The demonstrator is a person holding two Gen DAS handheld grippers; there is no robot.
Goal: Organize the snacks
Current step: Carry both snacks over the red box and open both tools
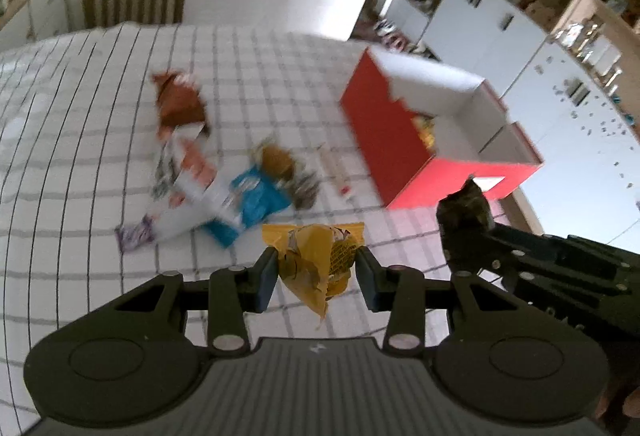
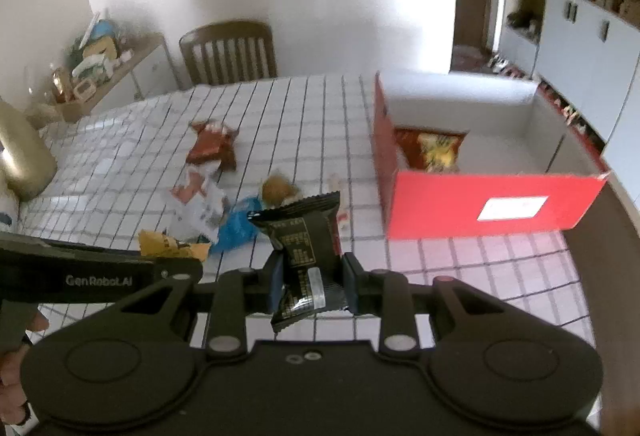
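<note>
Left gripper (image 1: 316, 270): jaws clamped on one crumpled yellow packet (image 1: 320, 256), held above the tabletop (image 1: 80, 140). Right gripper (image 2: 310, 282): jaws clamped on one glossy black packet (image 2: 306, 256) with gold print, upright. One red box (image 2: 480, 204) with one packet inside; blurred pile of loose snacks (image 2: 212, 176) on checked cloth.

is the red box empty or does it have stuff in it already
Not empty. The red box stands open-topped on the table, and one red-and-yellow snack packet lies on its floor in the near-left corner; the rest of the visible floor is bare.
</note>
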